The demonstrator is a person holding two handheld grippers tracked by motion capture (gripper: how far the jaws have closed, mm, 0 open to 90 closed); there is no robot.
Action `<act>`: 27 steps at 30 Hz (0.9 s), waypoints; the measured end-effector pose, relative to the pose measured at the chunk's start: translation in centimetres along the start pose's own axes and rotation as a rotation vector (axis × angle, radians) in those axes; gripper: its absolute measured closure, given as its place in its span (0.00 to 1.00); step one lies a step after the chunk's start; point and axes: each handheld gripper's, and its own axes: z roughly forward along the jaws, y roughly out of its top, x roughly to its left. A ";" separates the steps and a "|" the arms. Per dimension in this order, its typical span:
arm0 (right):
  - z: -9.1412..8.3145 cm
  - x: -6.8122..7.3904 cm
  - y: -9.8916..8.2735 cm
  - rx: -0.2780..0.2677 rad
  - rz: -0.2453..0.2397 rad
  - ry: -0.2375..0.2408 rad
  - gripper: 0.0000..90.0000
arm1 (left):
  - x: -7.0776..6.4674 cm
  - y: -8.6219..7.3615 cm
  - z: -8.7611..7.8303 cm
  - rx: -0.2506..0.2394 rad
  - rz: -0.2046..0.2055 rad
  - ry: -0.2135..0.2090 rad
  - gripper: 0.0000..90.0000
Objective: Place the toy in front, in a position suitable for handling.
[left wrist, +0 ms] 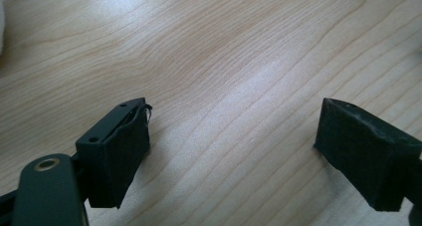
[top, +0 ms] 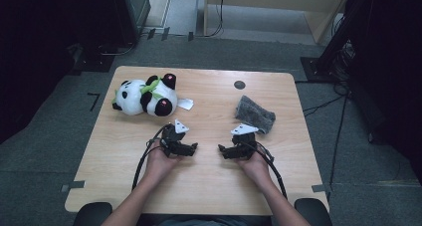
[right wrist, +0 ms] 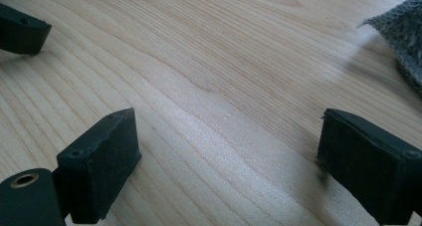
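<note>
Bench (top: pixel 209 181) with both tongs idle, nothing gripped.
Panda plush (top: pixel 144 96) lies at far left, grey cloth (top: pixel 255 114) at far right just beyond the right tongs (top: pixel 225 150); left tongs (top: pixel 191 148) and right tongs face each other at centre, jaws spread wide over bare wood.

Both grippers rest on the tabletop (top: pixel 209 186) near its middle, tips facing each other, bare wood between them. Left gripper (top: pixel 193 147) in the left hand (top: pixel 160 161), right gripper (top: pixel 222 149) in the right hand (top: pixel 256 165). Jaw state not readable from up here. Panda (top: pixel 144 96) lies on its side near the far left corner. Grey cloth (top: pixel 255 114) sits toward the right edge, just beyond the right gripper.
</note>
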 end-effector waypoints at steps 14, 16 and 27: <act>0.0 0.0 0.0 0.001 -0.003 0.000 0.10 | 1.2 0.4 -1.8 -0.018 0.021 -0.085 0.16; 0.0 0.0 0.0 0.002 -0.003 0.000 0.10 | 1.3 0.5 -2.2 -0.035 0.012 -0.101 0.16; 0.0 0.0 0.0 0.002 -0.003 0.000 0.10 | 2.6 0.7 -4.0 -0.070 -0.033 -0.149 0.17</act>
